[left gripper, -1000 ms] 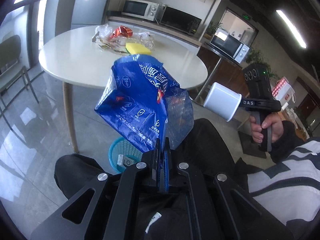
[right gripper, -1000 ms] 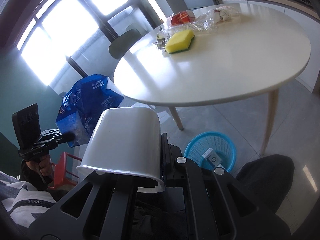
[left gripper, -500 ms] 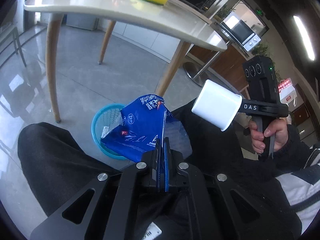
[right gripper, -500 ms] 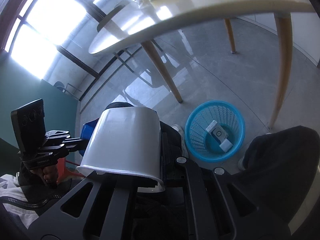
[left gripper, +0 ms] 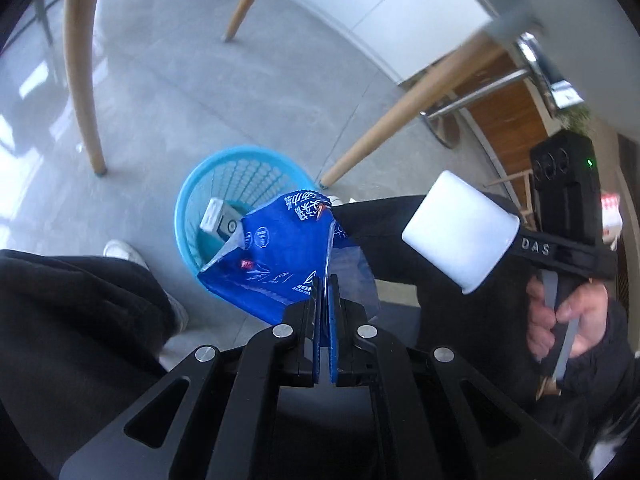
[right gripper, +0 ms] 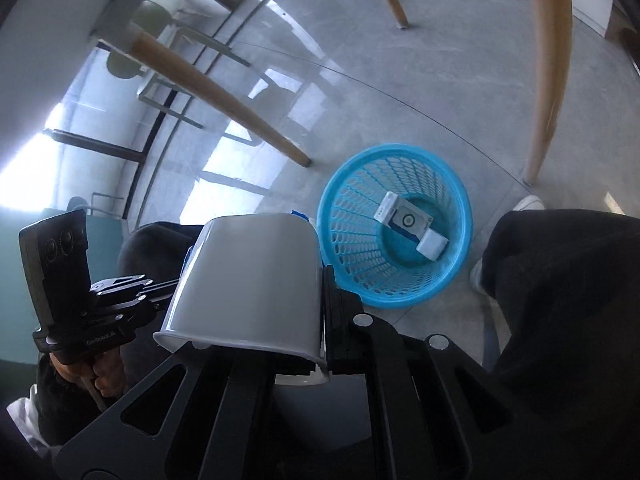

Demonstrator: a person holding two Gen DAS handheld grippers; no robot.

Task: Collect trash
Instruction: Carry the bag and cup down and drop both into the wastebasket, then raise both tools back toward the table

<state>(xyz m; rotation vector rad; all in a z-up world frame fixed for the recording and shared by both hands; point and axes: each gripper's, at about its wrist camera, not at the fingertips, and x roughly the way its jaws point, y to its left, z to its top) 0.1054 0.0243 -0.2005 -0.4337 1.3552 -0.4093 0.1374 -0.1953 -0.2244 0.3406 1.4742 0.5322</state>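
A crinkled blue plastic bag [left gripper: 280, 256], glossy and printed with white lettering, is hanging pinched by its lower edge in the left gripper [left gripper: 325, 300], whose jaws are pressing together on the thin film. The bag is jutting out over the near rim of a round blue basket [left gripper: 224, 172]. In the right wrist view that blue basket [right gripper: 348, 208] is showing a plastic lattice wall with oval holes, tapering to a solid bottom, and it is standing on the floor. A small flat white-and-blue box [right gripper: 412, 226] is lying at its bottom.

A smooth white paper cup [right gripper: 252, 280], tapered and held on its side, is sitting clamped by its rim wall in the right gripper [right gripper: 324, 304], whose jaws are closing tightly on the thin wall. From the left wrist view the cup's flat base [left gripper: 460, 232] is facing the camera, level with the bag and to its right, clear of the basket.

The floor [left gripper: 200, 72] is polished grey and reflecting window light. Slender, rounded wooden table legs [left gripper: 82, 64] are slanting around the basket. Dark trouser legs [left gripper: 72, 304] and a white shoe [left gripper: 120, 250] are flanking it.
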